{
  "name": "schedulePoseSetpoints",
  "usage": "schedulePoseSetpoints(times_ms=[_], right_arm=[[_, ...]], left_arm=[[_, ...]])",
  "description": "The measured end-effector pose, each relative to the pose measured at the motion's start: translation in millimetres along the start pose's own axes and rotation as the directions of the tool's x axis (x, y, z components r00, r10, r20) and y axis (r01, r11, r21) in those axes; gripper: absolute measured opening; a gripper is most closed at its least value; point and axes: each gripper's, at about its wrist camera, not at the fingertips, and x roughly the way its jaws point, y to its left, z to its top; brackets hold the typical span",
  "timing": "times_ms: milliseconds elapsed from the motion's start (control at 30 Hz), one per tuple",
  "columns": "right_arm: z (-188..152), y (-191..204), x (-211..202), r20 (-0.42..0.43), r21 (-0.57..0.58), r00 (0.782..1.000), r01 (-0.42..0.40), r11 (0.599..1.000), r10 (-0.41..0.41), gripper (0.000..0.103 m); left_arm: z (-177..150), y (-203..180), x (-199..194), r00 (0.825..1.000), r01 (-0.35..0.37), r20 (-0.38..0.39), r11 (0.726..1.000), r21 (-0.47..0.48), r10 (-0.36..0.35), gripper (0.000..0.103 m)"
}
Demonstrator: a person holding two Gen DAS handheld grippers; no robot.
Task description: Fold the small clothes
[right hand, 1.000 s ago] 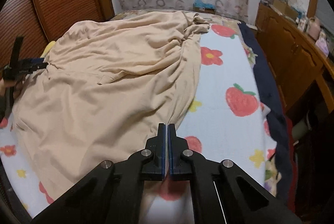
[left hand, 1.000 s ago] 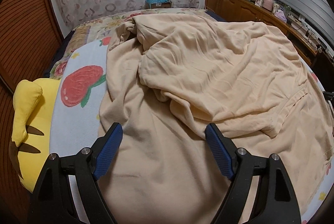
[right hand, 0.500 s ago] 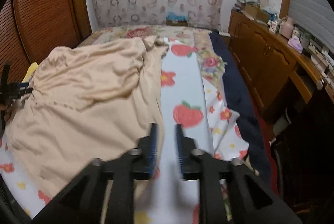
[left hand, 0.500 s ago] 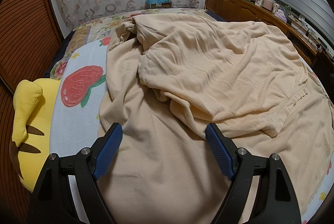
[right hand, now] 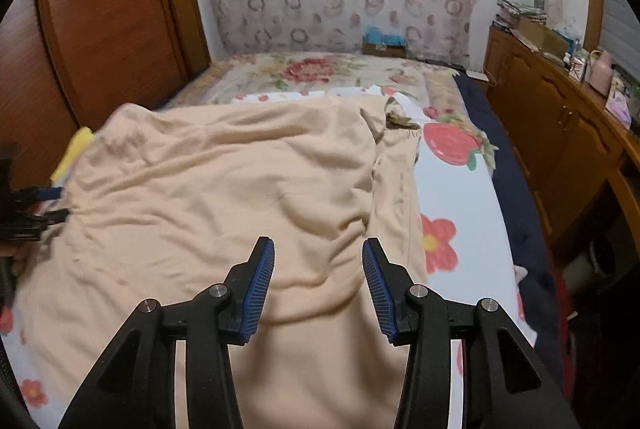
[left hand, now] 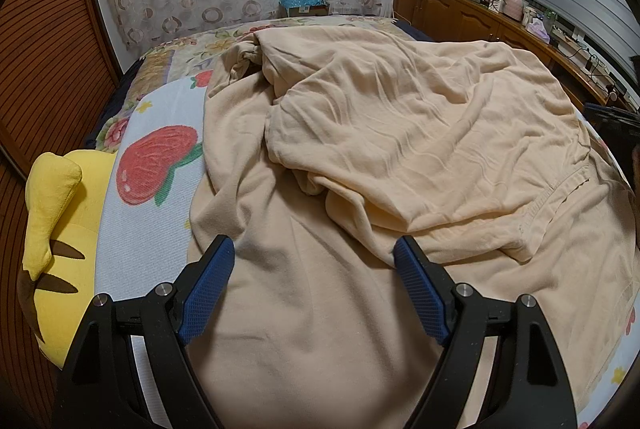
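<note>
I have both tools released: the left tool (left hand: 314,259) and the right tool (right hand: 318,255) each gape over the beige garment (left hand: 400,133), which sprawls rumpled across the middle of the bed (right hand: 456,189), one layer already flopped over. My next step, I judge, is taking fresh edges. I want each tool low on a single layer near the lower frame, pinching the hem cleanly, not the strawberry sheet (left hand: 156,165) beneath.

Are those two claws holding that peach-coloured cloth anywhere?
No. The left claw and right claw both stand open above the peach garment, gripping nothing.
</note>
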Motion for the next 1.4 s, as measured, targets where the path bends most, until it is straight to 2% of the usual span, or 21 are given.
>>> schedulePoseSetpoints(times_ms=[233, 400, 500, 700, 867, 900, 967, 1000, 1033, 1100, 1233, 1400], right_arm=[[3, -1, 29, -0.054, 0.035, 0.998, 0.044, 0.998, -0.042, 0.048], [0, 5, 28, -0.05, 0.022, 0.997, 0.055, 0.998, -0.054, 0.048], [2, 0, 24, -0.053, 0.01, 0.998, 0.045, 0.999, -0.044, 0.054], [5, 2, 29, -0.058, -0.008, 0.997, 0.058, 0.998, -0.059, 0.055], [5, 3, 30, -0.057, -0.009, 0.997, 0.059, 0.998, -0.06, 0.055], [5, 3, 29, -0.057, -0.01, 0.997, 0.055, 0.998, -0.056, 0.049], [6, 3, 25, -0.038, -0.016, 0.999, 0.024, 1.0, -0.024, 0.015], [6, 4, 21, -0.028, -0.019, 1.0, 0.002, 1.0, -0.003, 0.013], [7, 5, 18, -0.022, -0.015, 0.999, -0.037, 0.999, 0.037, 0.013], [7, 11, 17, -0.026, -0.032, 0.998, -0.056, 0.998, 0.055, 0.005], [7, 18, 16, -0.026, -0.075, 0.999, -0.048, 0.996, 0.047, 0.004], [16, 8, -21, 0.101, -0.03, 0.992, -0.072, 0.997, 0.075, 0.004]], left_arm=[[0, 0, 0, 1.0, 0.0, 0.0, 1.0, -0.001, 0.0, 0.083], [0, -1, 0, 1.0, -0.003, 0.0, 1.0, 0.001, 0.003, 0.083], [0, 1, -2, 1.0, -0.008, 0.007, 1.0, -0.004, 0.008, 0.083], [16, 0, -19, 0.996, 0.061, 0.064, 0.998, -0.031, -0.059, 0.059], [35, 0, 2, 0.999, 0.045, 0.018, 0.998, -0.052, -0.044, 0.057], [37, 2, 8, 0.999, 0.039, 0.008, 0.997, -0.064, -0.039, 0.057], [38, -1, 9, 0.998, 0.05, 0.029, 0.997, -0.058, -0.048, 0.039], [39, -1, 9, 0.999, 0.047, 0.031, 0.997, -0.056, -0.045, 0.026], [39, -2, 11, 0.998, 0.051, 0.025, 0.997, -0.054, -0.049, 0.018], [39, -5, 10, 0.998, 0.06, 0.03, 0.997, -0.044, -0.059, 0.006], [39, -10, -5, 0.996, 0.046, 0.073, 0.999, -0.019, -0.044, 0.004], [38, -7, -56, 0.973, 0.068, 0.226, 0.997, -0.045, -0.056, 0.004]])
